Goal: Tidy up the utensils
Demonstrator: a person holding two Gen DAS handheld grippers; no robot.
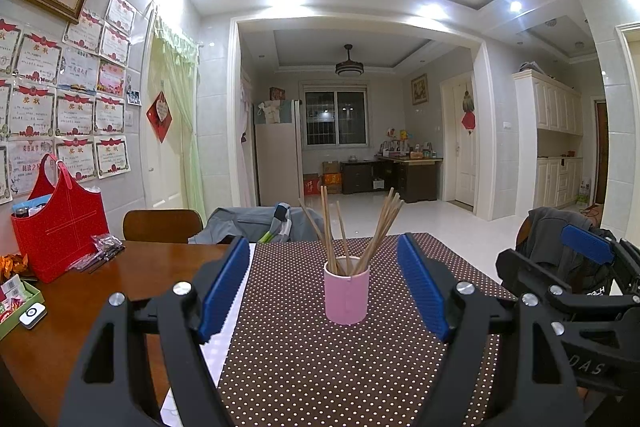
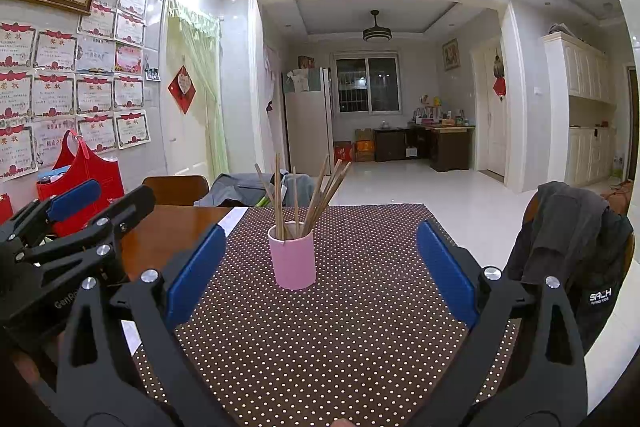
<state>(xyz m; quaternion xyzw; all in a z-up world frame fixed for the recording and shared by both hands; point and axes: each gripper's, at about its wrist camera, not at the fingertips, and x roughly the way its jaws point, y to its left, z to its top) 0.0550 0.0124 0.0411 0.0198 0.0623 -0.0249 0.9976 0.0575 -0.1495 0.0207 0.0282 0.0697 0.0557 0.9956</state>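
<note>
A pink cup (image 1: pixel 346 297) (image 2: pixel 292 257) stands upright on the brown dotted mat (image 1: pixel 320 367) (image 2: pixel 340 327). Several wooden chopsticks (image 1: pixel 360 231) (image 2: pixel 308 195) stick up out of it, fanned apart. My left gripper (image 1: pixel 324 285) is open, its blue pads (image 1: pixel 226 287) on either side of the cup but nearer to me, holding nothing. My right gripper (image 2: pixel 320 267) is open too, with the cup a little ahead between its pads (image 2: pixel 448 271). Each gripper shows at the edge of the other's view.
A wooden table (image 1: pixel 132 275) lies under the mat. A red bag (image 1: pixel 60 223) (image 2: pixel 86 169), small packets (image 1: pixel 102 247) and a green box (image 1: pixel 18 303) sit at the left. Chairs with clothes stand at the far side (image 1: pixel 256 223) and at the right (image 2: pixel 572 239).
</note>
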